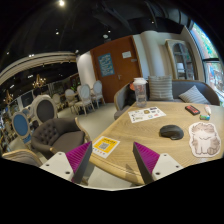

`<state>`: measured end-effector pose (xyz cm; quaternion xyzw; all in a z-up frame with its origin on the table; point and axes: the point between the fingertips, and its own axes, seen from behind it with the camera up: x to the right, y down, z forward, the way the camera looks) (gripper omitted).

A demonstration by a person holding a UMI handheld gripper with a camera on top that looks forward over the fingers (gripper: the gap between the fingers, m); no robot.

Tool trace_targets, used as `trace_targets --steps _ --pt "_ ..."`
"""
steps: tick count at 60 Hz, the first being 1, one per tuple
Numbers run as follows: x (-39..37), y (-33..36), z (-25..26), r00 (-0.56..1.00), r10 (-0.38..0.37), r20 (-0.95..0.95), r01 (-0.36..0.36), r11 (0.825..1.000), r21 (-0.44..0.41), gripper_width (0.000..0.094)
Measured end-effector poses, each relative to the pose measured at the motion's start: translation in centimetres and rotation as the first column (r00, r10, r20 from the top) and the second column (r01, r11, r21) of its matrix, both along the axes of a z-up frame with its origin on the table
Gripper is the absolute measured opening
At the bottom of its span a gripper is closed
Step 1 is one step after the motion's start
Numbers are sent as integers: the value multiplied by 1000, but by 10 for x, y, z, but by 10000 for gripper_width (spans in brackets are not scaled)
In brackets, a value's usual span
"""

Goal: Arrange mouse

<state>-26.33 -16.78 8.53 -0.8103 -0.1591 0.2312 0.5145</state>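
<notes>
A wide light wooden desk (150, 130) fills the near ground, and everything on it can be placed from the dark computer mouse (171, 131) that rests on its top, well ahead of the fingers and off to their right side. Behind the mouse, past the far edge of the desk, a grey sofa (168, 93) with pale cushions runs along the wall, and far to the left of the mouse a group of rounded upholstered chairs (42, 118) stands on the floor, the nearest one dark grey. Just right of the mouse and a little nearer lies a white cat-shaped mat (205, 139) with a pinkish outline. Beyond the mouse and to its left a printed paper sheet (147, 115) lies flat, and behind that sheet stands a pale cup-like container (140, 90) with a reddish top. To the left of the mouse and nearer the fingers lies a small yellow-and-white card (105, 147). Beyond and to the right of the mouse sit a brown object (192, 110) and a small greenish item (205, 116), too small to name. The gripper (112, 158) hangs over the near edge of the desk with its fingers (78, 155) spread apart and nothing between them, the magenta pads facing inward; the mouse is untouched.
</notes>
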Motion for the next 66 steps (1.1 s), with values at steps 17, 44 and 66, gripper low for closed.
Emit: trace_targets --steps 17,44,66 --pt "138 74 -50 944 -242 225 249 968 -6 851" --pt "198 179 -88 873 -303 382 351 935 -59 848" --pt "206 266 -95 880 -316 353 374 921 -109 830"
